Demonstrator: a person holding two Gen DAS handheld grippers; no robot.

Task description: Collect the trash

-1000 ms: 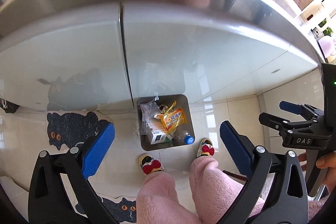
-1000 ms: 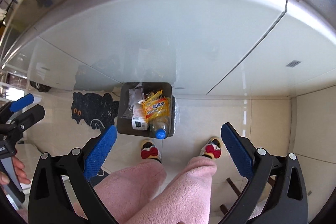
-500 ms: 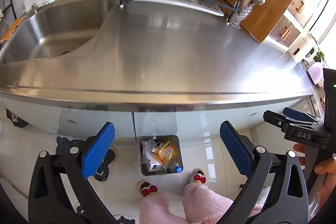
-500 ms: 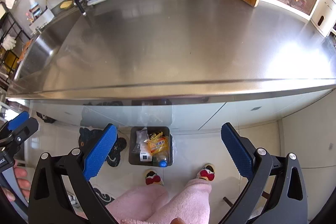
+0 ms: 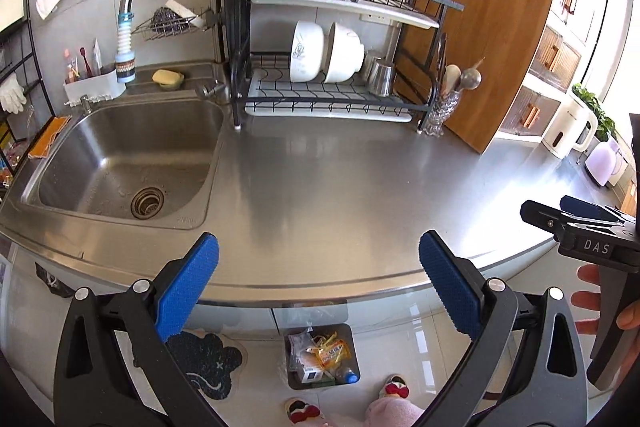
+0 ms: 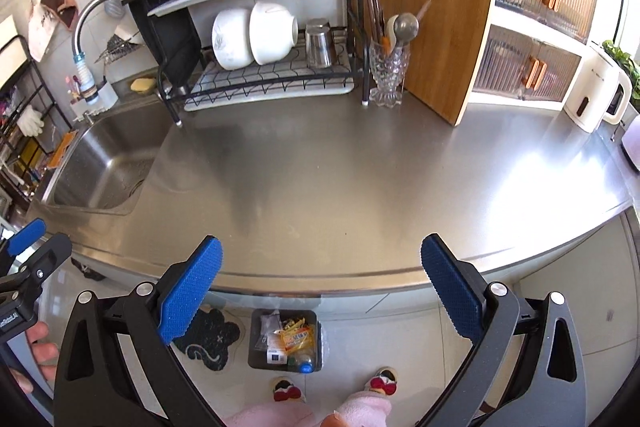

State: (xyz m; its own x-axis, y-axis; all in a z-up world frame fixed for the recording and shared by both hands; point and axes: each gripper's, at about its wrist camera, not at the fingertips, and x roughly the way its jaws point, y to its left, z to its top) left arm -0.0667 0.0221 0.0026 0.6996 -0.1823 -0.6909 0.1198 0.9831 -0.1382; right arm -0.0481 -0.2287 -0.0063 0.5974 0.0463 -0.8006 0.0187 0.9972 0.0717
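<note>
Both grippers hang above the near edge of the steel tabletop (image 5: 340, 187), the left gripper (image 5: 318, 291) and right gripper (image 6: 320, 291) each spread wide with nothing between the blue pads. The trash sits in the bin (image 6: 284, 341) on the floor below the tabletop edge: a yellow snack wrapper (image 6: 295, 337), a small carton and what looks like a blue-capped bottle. I see no loose litter on the tabletop, though glare on the right could hide a scrap. The risk from here: 2 grippers near each other could knock together, or a reach toward the dish rack (image 5: 332, 91) could snag its wire.
</note>
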